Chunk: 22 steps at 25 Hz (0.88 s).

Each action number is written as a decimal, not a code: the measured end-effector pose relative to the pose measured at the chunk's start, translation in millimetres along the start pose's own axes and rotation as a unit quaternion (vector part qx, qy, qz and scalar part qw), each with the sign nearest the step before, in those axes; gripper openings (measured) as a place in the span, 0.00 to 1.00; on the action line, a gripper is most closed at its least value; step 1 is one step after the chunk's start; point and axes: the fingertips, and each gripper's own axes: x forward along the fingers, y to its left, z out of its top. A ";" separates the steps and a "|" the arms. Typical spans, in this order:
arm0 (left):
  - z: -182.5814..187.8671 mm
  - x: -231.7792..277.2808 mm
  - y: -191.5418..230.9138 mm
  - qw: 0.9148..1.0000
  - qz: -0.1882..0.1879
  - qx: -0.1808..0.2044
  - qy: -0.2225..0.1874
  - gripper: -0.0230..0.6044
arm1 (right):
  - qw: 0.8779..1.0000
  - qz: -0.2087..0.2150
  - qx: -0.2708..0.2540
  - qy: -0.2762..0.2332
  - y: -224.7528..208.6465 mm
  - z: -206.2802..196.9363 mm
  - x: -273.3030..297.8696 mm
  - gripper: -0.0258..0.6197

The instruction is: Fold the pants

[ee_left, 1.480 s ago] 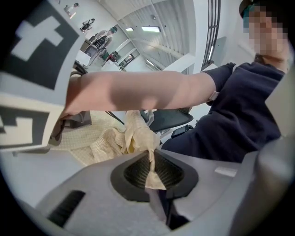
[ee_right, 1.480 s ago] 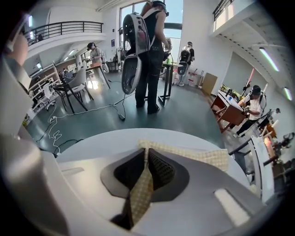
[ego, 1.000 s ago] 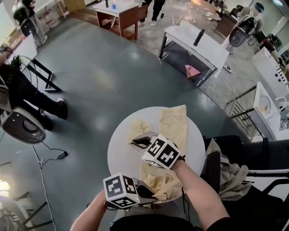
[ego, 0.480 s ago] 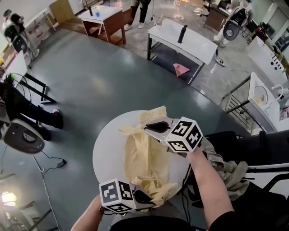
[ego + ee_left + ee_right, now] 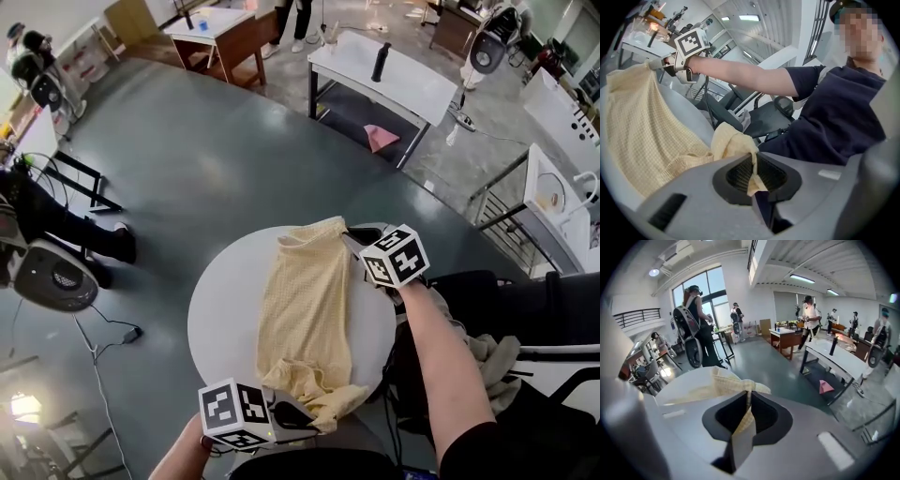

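the pale yellow waffle-weave pants (image 5: 305, 319), pinched tight by left gripper (image 5: 292, 416) and right gripper (image 5: 350, 237), should be pulled taut and laid flat.

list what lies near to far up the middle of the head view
left gripper → pants it grips → round table, far rim → grey floor → white table with black bottle
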 end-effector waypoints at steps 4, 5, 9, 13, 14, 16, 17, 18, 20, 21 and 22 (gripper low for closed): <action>-1.3 -1.5 3.7 1.000 0.008 -0.009 -0.007 0.08 | 0.996 -0.072 0.040 0.019 -21.5 -15.8 2.6 0.19; -1.2 -1.9 4.5 1.000 0.011 -0.008 -0.007 0.08 | 0.995 -0.084 0.044 0.010 -23.7 -13.2 -2.2 0.21; -1.2 -6.3 6.5 1.000 0.017 -0.005 -0.005 0.08 | 0.998 -0.007 0.025 -0.050 18.0 11.9 -30.6 0.27; -3.2 -13.3 8.0 1.000 0.011 0.007 0.006 0.08 | 0.967 0.252 -0.033 -0.032 137.6 0.6 -72.7 0.23; -4.3 -14.6 7.5 1.000 0.009 0.010 0.007 0.08 | 0.953 0.301 -0.045 -0.016 164.0 -8.8 -84.2 0.24; -6.9 -16.4 6.3 1.000 0.004 0.014 0.012 0.08 | 0.928 0.370 -0.052 0.005 205.3 -26.9 -106.4 0.25; -7.9 -17.1 5.9 1.000 0.001 0.017 0.015 0.08 | 0.917 0.395 -0.046 0.010 220.8 -34.1 -117.3 0.26; -8.7 -17.8 5.7 1.000 -0.001 0.021 0.019 0.08 | 0.909 0.415 -0.036 0.013 233.7 -40.5 -127.6 0.30; -10.7 -19.4 4.9 0.999 -0.006 0.031 0.027 0.08 | 0.899 0.437 -0.018 0.020 254.8 -53.9 -143.6 0.42; -12.2 -20.1 4.1 0.999 -0.009 0.036 0.031 0.08 | 0.897 0.442 -0.013 0.028 264.1 -62.1 -149.5 0.48; -13.4 -20.8 3.4 0.999 -0.012 0.041 0.034 0.08 | 0.895 0.445 -0.011 0.040 272.1 -71.3 -154.5 0.52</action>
